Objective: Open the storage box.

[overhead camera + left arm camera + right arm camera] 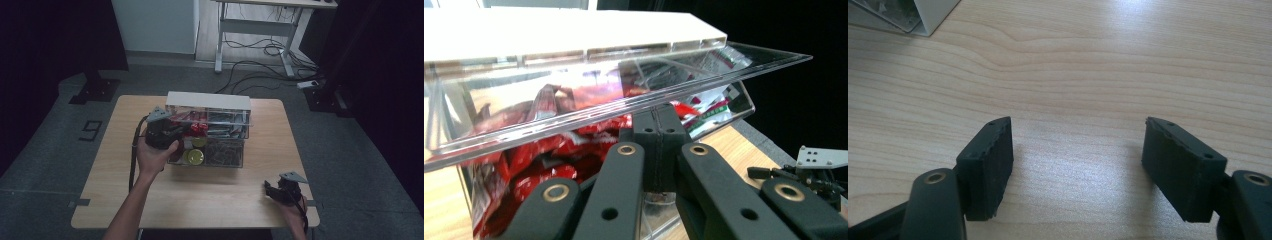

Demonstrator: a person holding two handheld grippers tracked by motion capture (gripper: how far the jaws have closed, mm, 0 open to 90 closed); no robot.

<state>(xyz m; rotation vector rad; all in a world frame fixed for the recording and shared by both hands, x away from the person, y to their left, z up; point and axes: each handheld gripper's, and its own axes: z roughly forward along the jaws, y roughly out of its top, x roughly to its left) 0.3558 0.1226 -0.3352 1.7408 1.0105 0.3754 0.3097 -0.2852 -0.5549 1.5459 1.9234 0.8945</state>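
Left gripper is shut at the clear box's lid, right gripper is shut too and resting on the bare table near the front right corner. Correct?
Not quite. The right gripper is open: the right gripper view shows its jaws wide apart over bare table, nothing between them. The rest holds: the left gripper is shut at the clear box's lid, and the right one sits near the front right corner in the high view.

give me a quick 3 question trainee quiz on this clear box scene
1. True or false: the left gripper has its jaws shut, under the edge of the clear plastic lid of the clear compartment box.
2. What lies between the right gripper jaws? A) a red packet B) bare wooden table C) a yellow round tin
3. Fill in: in the left gripper view, the packets behind the box wall are mostly ____.

Key: 1 true; 2 B, the light wooden table; 3 red.
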